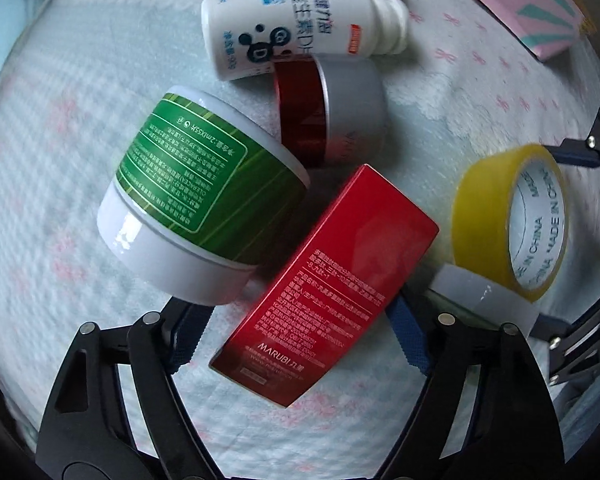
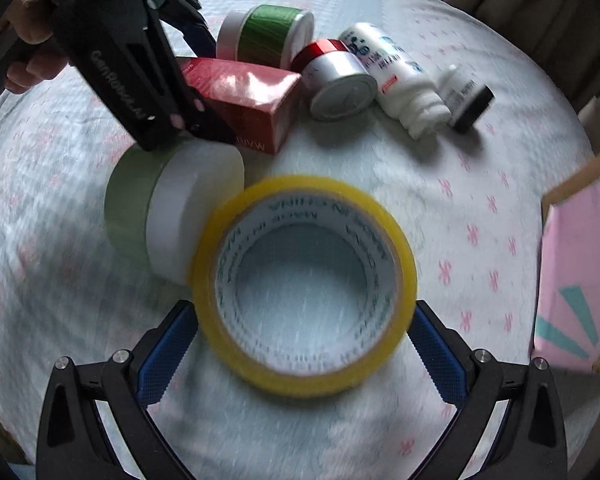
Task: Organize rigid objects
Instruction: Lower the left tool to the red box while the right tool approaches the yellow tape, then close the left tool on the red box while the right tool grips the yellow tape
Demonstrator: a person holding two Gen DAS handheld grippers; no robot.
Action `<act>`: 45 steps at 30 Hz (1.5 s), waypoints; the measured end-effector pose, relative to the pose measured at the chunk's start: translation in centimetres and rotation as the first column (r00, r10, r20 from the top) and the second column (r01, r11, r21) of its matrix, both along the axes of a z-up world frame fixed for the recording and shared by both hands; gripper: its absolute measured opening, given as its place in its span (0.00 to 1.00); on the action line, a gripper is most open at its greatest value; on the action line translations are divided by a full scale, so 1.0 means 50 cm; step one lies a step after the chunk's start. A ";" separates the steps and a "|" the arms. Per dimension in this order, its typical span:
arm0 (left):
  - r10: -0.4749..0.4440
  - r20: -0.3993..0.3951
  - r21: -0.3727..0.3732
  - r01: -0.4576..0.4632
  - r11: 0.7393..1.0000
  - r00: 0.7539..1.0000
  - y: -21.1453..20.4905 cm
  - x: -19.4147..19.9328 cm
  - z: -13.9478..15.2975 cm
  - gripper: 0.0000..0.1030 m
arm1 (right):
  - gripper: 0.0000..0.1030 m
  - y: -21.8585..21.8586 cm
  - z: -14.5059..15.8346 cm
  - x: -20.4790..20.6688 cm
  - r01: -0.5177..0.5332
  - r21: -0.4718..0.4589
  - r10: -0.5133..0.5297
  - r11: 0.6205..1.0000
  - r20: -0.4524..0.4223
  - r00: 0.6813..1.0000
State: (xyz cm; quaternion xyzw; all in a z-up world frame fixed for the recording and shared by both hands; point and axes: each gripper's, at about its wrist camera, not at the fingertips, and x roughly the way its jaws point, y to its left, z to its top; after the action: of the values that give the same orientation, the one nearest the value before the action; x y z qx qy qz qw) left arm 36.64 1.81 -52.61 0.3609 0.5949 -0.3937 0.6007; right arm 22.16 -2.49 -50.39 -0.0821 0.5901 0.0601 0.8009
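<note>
My left gripper (image 1: 296, 336) is shut on a red Marubi box (image 1: 324, 280), blue pads on both its sides; the box also shows in the right wrist view (image 2: 252, 96). My right gripper (image 2: 304, 352) is shut on a yellow tape roll (image 2: 304, 280), held above the cloth; the roll shows at the right in the left wrist view (image 1: 508, 220). A green-labelled white jar (image 1: 204, 196) lies on its side left of the box. A red and silver jar (image 1: 328, 108) and a white bottle (image 1: 300, 28) lie beyond.
A pale green jar with a white lid (image 2: 176, 204) lies on its side under the left gripper. A small bottle with a black cap (image 2: 468, 100) lies by the white bottle. A pink box (image 2: 580, 280) sits at the right edge of the patterned cloth (image 2: 460, 200).
</note>
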 end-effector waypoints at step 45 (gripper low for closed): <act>0.425 0.007 -0.287 -0.405 0.868 0.905 0.213 -0.086 0.343 0.47 | 0.95 -0.124 0.263 -0.074 0.243 0.126 -0.261 0.962 0.152 0.953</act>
State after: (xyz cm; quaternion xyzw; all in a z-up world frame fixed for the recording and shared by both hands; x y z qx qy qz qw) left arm 32.34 12.46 -35.48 0.1499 0.5757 -0.3226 0.7362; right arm 18.48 -8.69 -37.25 0.0318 0.5227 -0.0187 0.8517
